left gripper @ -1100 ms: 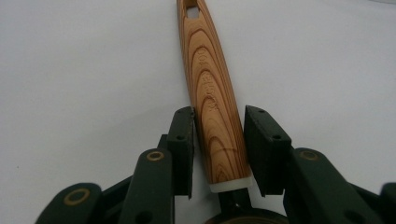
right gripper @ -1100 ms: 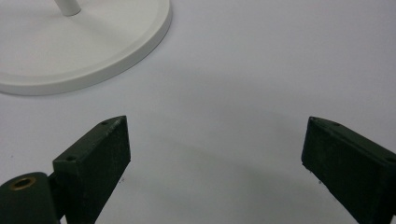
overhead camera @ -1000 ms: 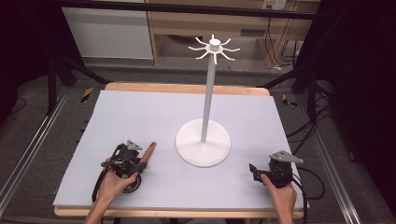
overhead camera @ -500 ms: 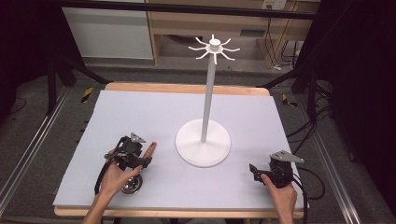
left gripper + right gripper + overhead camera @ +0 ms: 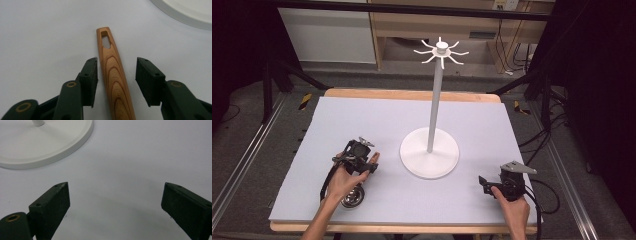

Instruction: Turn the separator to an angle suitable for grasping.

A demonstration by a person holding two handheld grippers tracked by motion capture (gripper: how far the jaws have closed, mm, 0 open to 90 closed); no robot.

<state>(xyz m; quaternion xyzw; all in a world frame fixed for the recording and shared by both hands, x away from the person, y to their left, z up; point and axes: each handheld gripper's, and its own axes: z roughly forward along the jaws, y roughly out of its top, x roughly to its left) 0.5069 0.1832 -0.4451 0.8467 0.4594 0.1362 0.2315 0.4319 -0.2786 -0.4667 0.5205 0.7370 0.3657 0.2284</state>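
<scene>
**Item: wooden-handled utensil — regrasp in progress, L side**

- Wooden handle [image 5: 113, 75]: lies flat on the counter [image 5: 362, 120], front-left area, its hang-hole end pointing toward the white stand base [image 5: 429, 152]. The metal cup end [image 5: 352, 199] pokes out under the left hand [image 5: 343, 179], so prob. a small ladle or strainer; can't tell which.
- Left gripper [image 5: 116, 81]: fingers [image 5: 90, 77] straddle the handle, approx. half open. The jaws have just been closing from a wider gap. Handle sits between them; daylight on the right side, left pad v. close but not pressing. Nothing held yet.
- Right gripper [image 5: 116, 205]: wide open, empty, hovering over bare counter front-right, near the base rim.
- Stand: tall pole w/ ring of hooks [image 5: 441, 50] at top, centre of counter; all hooks bare.

Step (judged): lining up the grip on the handle. Next calls for: centre the jaws, close firmly below the hole, lift w/o the cup end dragging, then raise to hook height & thread the hole over a prong. Hole must stay clear of the fingers.
</scene>
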